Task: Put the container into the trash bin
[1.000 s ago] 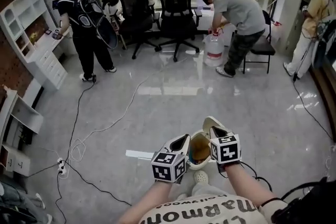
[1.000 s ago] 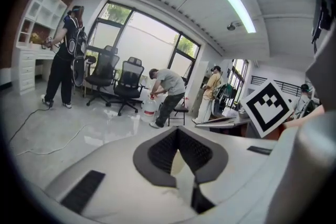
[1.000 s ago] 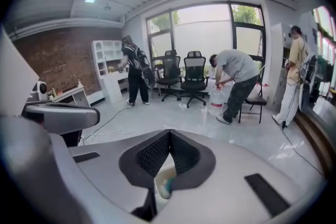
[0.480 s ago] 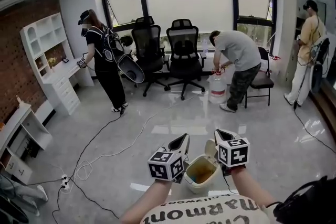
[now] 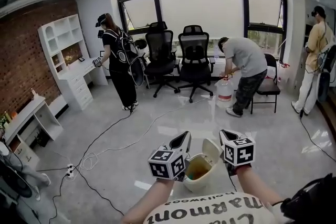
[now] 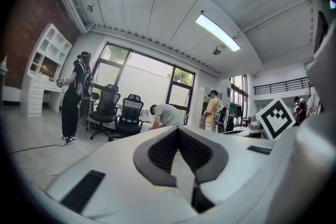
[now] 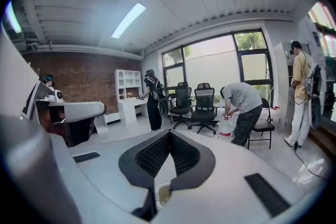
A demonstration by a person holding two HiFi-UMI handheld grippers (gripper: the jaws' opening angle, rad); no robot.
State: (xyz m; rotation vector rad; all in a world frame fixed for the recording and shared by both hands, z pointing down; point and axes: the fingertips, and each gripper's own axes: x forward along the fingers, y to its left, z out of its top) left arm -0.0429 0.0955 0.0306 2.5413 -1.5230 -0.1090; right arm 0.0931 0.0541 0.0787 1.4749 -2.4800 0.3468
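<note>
Grey polished floor [image 5: 220, 113] is seen underfoot, an office room.

- Nearest, low in front of the body: a cream container [image 5: 199, 169], mouth up and tipped a little forward, brown residue inside, its lid [image 5: 211, 147] flipped open and standing on the far right side.
- Container is carried between the two tools. Left gripper [image 5: 181, 140] is set against its left rim; right gripper [image 5: 228, 135] is set beside the raised lid. Both are equally near; neither is free.
- Left gripper view: pads are drawn almost together on a thin pale sliver, judged to be the container's rim.
- Right gripper view: pads are likewise pinched on a thin pale flap, and the container's brown-stained mouth is glimpsed just below the pads.
- Further out: black and white cables [image 5: 105, 144] are trailed across the floor to a power strip [image 5: 70, 169] at the left.
- Far: a person in black [image 5: 118, 55] is seen by a white desk [image 5: 68, 55]; two office chairs [image 5: 195, 57]; a person in a grey shirt [image 5: 245, 60] bent over a water jug [image 5: 224, 91]; another person [image 5: 315, 44] at the right wall; large windows [image 5: 202, 2] behind.
- No trash bin is seen in any view. Its bearing from the container cannot be told, so it is judged that it must be found before the container is released.
</note>
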